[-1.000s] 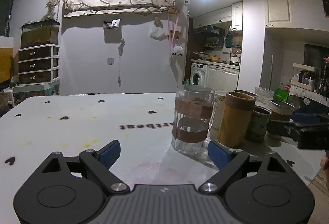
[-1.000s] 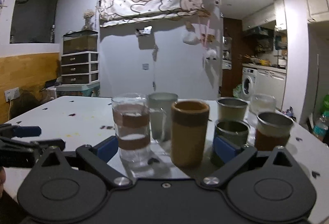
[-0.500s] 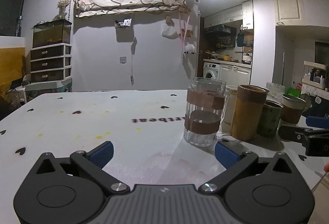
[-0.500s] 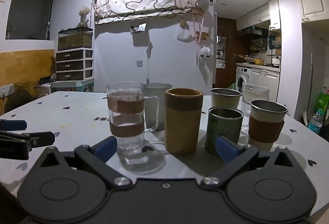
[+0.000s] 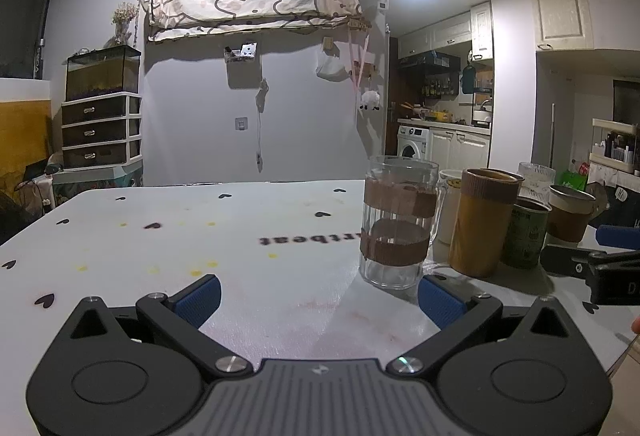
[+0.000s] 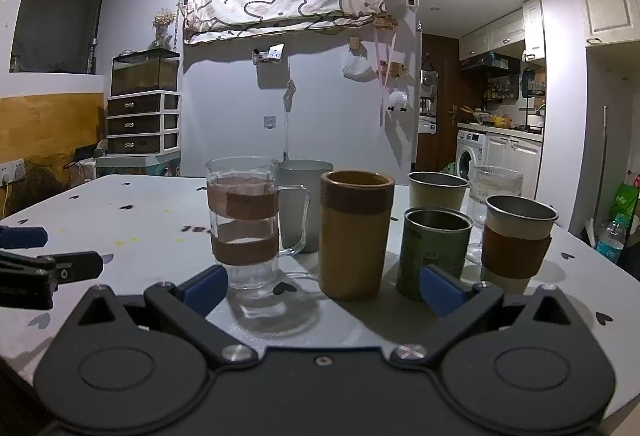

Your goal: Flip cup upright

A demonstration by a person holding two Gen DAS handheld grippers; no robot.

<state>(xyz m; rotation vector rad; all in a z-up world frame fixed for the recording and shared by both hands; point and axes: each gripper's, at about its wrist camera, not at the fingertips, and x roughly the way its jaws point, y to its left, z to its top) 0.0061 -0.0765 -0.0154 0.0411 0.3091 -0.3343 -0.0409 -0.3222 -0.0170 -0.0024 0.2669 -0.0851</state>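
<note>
Several cups stand upright in a cluster on the white table (image 5: pixel 240 256). A clear glass mug (image 5: pixel 396 224) with two brown bands is nearest my left gripper (image 5: pixel 318 300), which is open and empty, a little short of it. In the right wrist view the glass mug (image 6: pixel 244 220), a tan cylinder cup (image 6: pixel 354 236), a green tin cup (image 6: pixel 434 248) and a brown-sleeved cup (image 6: pixel 516 240) stand in front of my right gripper (image 6: pixel 322 290), which is open and empty.
Behind stand a grey cup (image 6: pixel 306 203), a cream cup (image 6: pixel 436 191) and a ribbed glass (image 6: pixel 496 187). The left gripper shows at the left edge of the right wrist view (image 6: pixel 40 260). The table's right edge (image 6: pixel 600 268) is close to the cups.
Both grippers have drawn back a little from the cups and stayed open. The cups have not moved.
</note>
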